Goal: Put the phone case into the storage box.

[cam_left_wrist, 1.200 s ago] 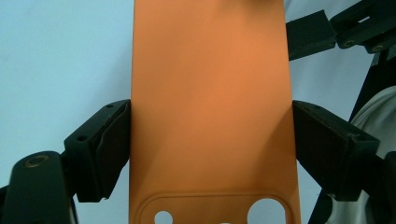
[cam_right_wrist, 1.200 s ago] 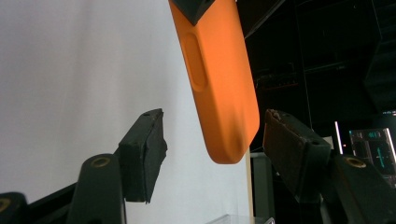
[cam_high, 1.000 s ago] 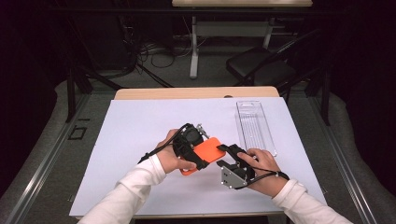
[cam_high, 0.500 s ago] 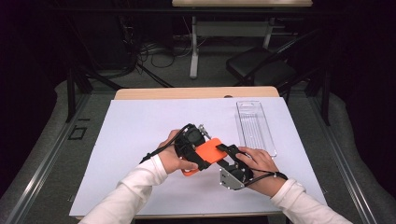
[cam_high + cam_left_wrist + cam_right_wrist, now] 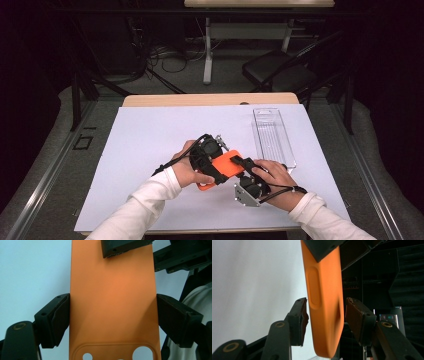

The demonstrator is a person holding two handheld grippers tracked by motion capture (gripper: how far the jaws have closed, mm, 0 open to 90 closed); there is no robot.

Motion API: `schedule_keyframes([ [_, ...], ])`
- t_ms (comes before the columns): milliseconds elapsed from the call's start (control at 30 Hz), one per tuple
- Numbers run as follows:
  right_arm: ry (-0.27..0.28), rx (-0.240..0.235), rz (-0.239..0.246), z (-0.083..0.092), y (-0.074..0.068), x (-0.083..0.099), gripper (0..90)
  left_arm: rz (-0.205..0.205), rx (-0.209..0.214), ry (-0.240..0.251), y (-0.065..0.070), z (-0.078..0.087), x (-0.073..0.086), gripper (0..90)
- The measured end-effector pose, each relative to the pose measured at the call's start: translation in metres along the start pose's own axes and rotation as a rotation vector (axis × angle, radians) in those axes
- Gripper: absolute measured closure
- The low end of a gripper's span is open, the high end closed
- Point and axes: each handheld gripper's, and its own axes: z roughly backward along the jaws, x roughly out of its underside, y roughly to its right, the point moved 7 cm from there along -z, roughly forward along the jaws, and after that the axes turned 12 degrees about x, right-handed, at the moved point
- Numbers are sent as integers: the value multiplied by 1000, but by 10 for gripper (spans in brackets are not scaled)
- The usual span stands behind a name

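Orange phone case (image 5: 222, 169) is hanging above the white sheet (image 5: 150, 135) near the table's front middle, between both hands. Its long edges are sitting pinched between the pads of the left gripper (image 5: 112, 317). The right gripper (image 5: 325, 322) is straddling the case's other end; its jaws have just been closing, with the case between them, though a thin gap seems to be showing at each pad. A clear plastic tray (image 5: 272, 135) is lying to the right.

no readable text, labels, brands, numbers or signs anywhere
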Motion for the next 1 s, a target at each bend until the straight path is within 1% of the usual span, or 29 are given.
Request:
schedule_keyframes([
  [67,-4,8,10,1,-1,0,532,-1,2,0,1,0,-1,160],
  [133,3,17,25,0,-1,-1,547,-4,5,0,3,-1,-2,160],
  [167,10,21,24,0,-1,-1,554,-6,6,-2,3,-2,-2,160],
  [200,8,24,30,0,-1,-1,565,-6,8,-4,4,-2,-3,160],
  [300,6,27,29,0,-3,-1,582,-11,11,-8,5,-3,-4,160],
  [333,9,31,49,0,-2,-2,587,-11,13,-6,6,-4,-4,160],
  [367,11,32,58,0,-1,-2,591,-10,13,-5,6,-4,-4,160],
  [500,12,40,71,-1,-2,-2,605,-11,14,-3,7,-5,-5,160],
  [567,19,45,72,-1,-2,-3,613,-10,15,-3,7,-4,-5,160],
  [633,11,50,71,0,-3,-3,620,-10,15,-4,7,-5,-6,160],
  [667,23,51,85,-1,-2,-4,629,-10,16,-4,7,-5,-6,160],
  [1000,17,66,94,-1,-1,-3,642,-12,17,-8,8,-6,-6,160],
])
